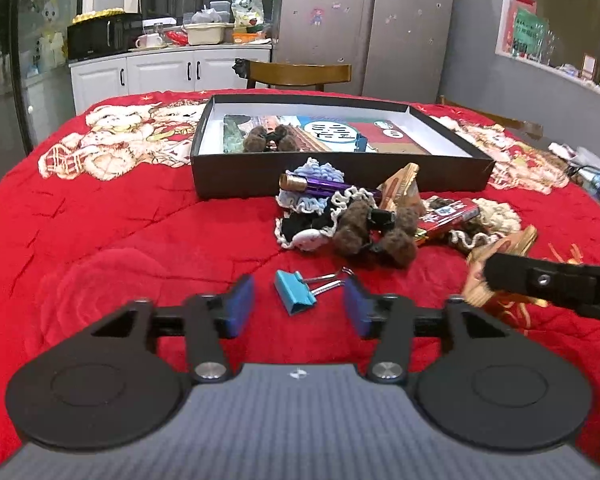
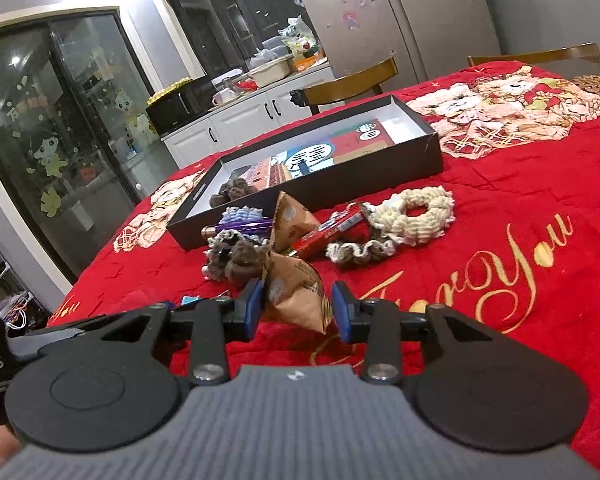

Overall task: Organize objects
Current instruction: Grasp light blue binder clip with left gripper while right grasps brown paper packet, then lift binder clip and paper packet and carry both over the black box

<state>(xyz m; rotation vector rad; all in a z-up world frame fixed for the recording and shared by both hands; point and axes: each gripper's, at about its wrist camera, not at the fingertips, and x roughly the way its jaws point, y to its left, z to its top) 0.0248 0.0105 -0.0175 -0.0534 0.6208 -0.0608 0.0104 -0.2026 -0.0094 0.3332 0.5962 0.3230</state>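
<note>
A blue binder clip (image 1: 296, 292) lies on the red cloth between the fingers of my open left gripper (image 1: 299, 305). My right gripper (image 2: 296, 307) is open around a brown paper packet (image 2: 296, 300), fingers at its sides; that packet also shows in the left wrist view (image 1: 496, 246). A pile lies behind: brown fuzzy scrunchies (image 1: 384, 236), a purple tube (image 1: 324, 186), a blue scrunchie (image 1: 320, 170), a red packet (image 1: 448, 216), and a cream scrunchie (image 2: 416, 212). The black box (image 1: 340, 178) holds a printed card and a brown scrunchie (image 1: 270, 138).
A second brown packet (image 2: 292, 220) stands in the pile. Wooden chairs (image 1: 296, 74) stand behind the table. White cabinets (image 1: 160, 72) and a fridge (image 1: 364, 20) are at the back. Clutter lies at the table's right edge (image 1: 592, 172).
</note>
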